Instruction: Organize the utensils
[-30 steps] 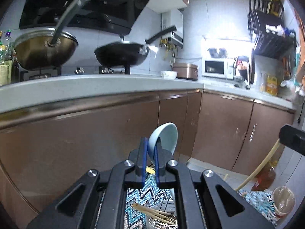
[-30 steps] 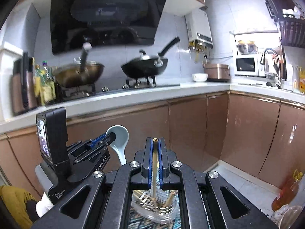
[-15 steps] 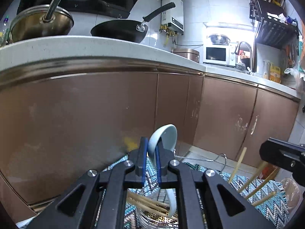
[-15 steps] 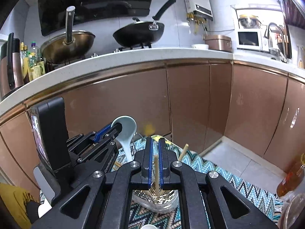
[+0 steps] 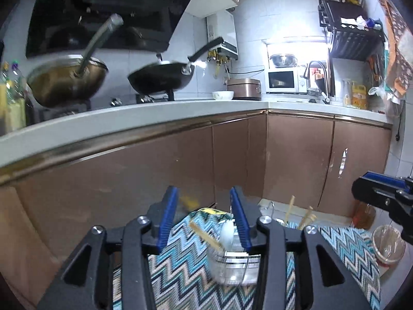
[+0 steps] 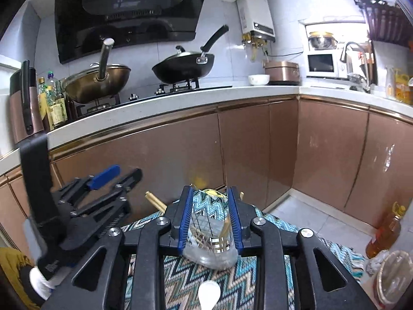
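On the zigzag-patterned mat [image 6: 232, 276], just before our open, empty right gripper [image 6: 210, 222], stands the clear holder [image 6: 210, 250] of chopsticks [image 6: 155, 201]. A white spoon [image 6: 209, 293] lies nearer us; likely ceramic, slick and breakable, so we would pinch its handle. Our left gripper [image 5: 204, 219] also gapes empty, below the brown cabinets [image 6: 258, 149].

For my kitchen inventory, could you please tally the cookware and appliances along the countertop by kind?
Pans: 2 (golden pan, black pan)
Bowl: 1
Rice cooker: 1
Microwave: 1
Total: 5
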### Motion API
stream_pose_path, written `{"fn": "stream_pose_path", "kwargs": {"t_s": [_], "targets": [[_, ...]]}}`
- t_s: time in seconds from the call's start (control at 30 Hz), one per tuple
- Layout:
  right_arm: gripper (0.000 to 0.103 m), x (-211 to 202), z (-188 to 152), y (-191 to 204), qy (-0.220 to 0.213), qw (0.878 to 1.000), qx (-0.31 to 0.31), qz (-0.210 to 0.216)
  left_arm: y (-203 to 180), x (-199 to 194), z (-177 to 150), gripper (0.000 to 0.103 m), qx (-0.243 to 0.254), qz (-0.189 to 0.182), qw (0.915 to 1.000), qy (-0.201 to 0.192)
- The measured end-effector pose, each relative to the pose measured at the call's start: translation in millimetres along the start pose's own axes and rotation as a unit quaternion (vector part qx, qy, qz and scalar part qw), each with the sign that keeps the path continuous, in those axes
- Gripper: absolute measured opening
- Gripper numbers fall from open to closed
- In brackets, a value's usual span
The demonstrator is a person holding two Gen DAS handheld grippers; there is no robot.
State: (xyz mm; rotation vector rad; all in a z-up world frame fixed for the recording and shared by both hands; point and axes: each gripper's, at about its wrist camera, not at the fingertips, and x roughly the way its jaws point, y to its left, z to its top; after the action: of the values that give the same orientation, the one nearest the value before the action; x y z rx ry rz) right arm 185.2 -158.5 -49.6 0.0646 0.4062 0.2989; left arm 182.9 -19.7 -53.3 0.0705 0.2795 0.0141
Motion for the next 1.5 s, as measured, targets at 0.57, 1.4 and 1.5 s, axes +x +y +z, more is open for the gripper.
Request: {"fn": "stream_pose_path", "kwargs": {"t_s": [0.57, 1.4, 1.5], "targets": [[0.043, -124.2, -53.8, 38.1, -0.036, 0.998, 0.002, -0.052, 13.0, -151.9, 0.2, 0.052, 0.008, 0.028, 0.9991, -0.032], [0.050, -215.6, -78.7, 24.8, -0.063, 0.997, 0.010, -0.031, -22.6, -229.5, -11.2, 0.055, 0.023, 0.052, 0.9974, -0.045], [0.050, -219.2, -81.5, 26.5, -0.063, 0.998, 0.009, -0.030, -20.9, -234.8, -12.3, 0.056, 0.019, 0.053, 0.9972, -0.049]]}}
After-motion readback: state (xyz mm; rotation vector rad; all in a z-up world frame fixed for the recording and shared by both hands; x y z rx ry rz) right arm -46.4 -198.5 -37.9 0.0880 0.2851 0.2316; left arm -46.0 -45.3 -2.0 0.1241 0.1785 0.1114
